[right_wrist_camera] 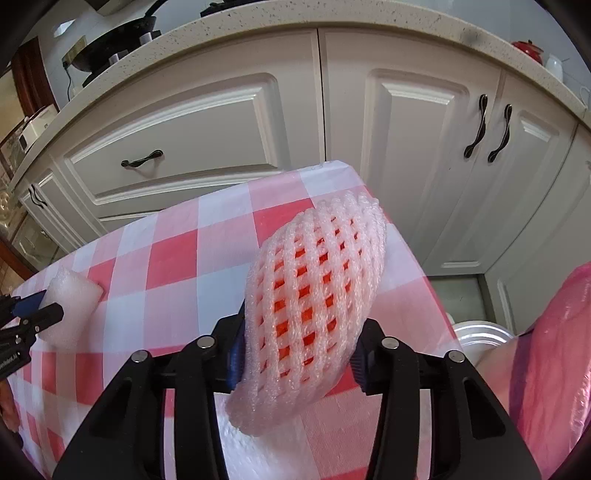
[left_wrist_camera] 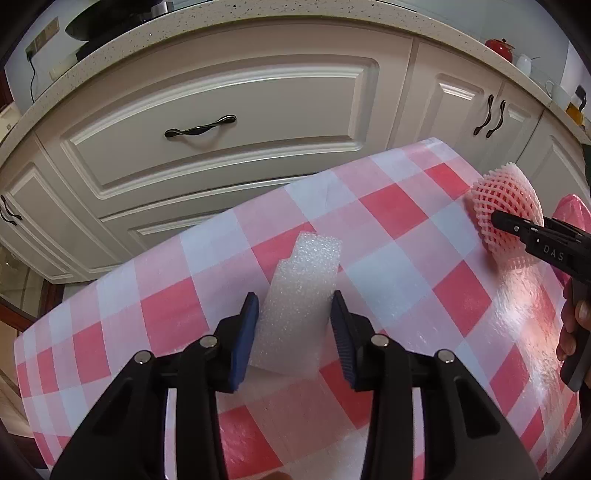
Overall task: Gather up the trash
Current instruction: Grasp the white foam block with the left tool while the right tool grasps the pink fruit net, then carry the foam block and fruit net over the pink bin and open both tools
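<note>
A white foam block (left_wrist_camera: pixel 299 295) lies on the red-and-white checked tablecloth (left_wrist_camera: pixel 399 236). My left gripper (left_wrist_camera: pixel 293 314) is around it, a blue pad on each side touching or nearly touching. It also shows in the right wrist view (right_wrist_camera: pixel 72 310) with the left gripper (right_wrist_camera: pixel 33 314) at it. My right gripper (right_wrist_camera: pixel 299 332) is shut on a pink foam fruit net (right_wrist_camera: pixel 314 295) and holds it above the cloth. The net (left_wrist_camera: pixel 506 210) and right gripper (left_wrist_camera: pixel 517 229) show at the right in the left wrist view.
Cream kitchen cabinets (left_wrist_camera: pixel 221 122) with dark handles stand just behind the table's far edge. A pink plastic bag (right_wrist_camera: pixel 554 362) sits at the right, with a white bin rim (right_wrist_camera: pixel 480 332) beside it. A countertop (right_wrist_camera: pixel 258 22) holds a pan and red pot.
</note>
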Motion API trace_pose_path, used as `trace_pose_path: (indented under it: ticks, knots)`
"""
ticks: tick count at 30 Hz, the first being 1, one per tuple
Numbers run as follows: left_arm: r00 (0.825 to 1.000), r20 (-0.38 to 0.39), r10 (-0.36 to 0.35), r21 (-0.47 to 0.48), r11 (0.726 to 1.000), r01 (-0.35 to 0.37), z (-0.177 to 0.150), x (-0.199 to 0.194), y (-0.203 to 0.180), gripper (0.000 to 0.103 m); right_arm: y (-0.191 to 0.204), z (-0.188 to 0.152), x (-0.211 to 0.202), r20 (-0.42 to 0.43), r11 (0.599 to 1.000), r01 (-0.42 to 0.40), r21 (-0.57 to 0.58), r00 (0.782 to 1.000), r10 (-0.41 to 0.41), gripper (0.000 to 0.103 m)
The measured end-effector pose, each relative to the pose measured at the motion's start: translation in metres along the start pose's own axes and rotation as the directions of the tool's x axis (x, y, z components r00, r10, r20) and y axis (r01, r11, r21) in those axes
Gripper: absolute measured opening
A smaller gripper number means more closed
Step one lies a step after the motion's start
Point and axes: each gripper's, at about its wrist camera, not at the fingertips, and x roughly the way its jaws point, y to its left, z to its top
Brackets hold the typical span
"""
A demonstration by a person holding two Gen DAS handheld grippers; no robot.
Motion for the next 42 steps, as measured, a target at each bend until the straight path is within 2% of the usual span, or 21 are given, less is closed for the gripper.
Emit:
trace_pose_path:
  ticks: [9,18,33,42]
  knots:
    - [0.999,0.027,-0.024,-0.024,0.999,0.025,-0.012,-0.024,-0.009,0.038,0.004,-0.015,-0.042,0.073,0.999,0.022,-0.039,0.997,-0.019,0.042]
    - [0.997,0.067,-0.044,-0.013,0.999,0.045,-0.026,-0.06,-0.041,0.038,-0.004,-0.035,-0.092,0.126,0.999,0.01,-0.03,0.992,-0.006,0.042]
    - [0.985,0.141,-0.096,0.044,0.995,0.09,-0.034,-0.109,-0.122,0.038,-0.066,-0.068,-0.167,0.196,0.999,0.029,0.026,0.98,-0.033,0.042]
    - [0.979,0.166,-0.122,0.1,0.989,0.106,-0.029,-0.126,-0.167,0.038,-0.108,-0.083,-0.193,0.216,0.996,0.057,0.062,0.974,-0.069,0.042]
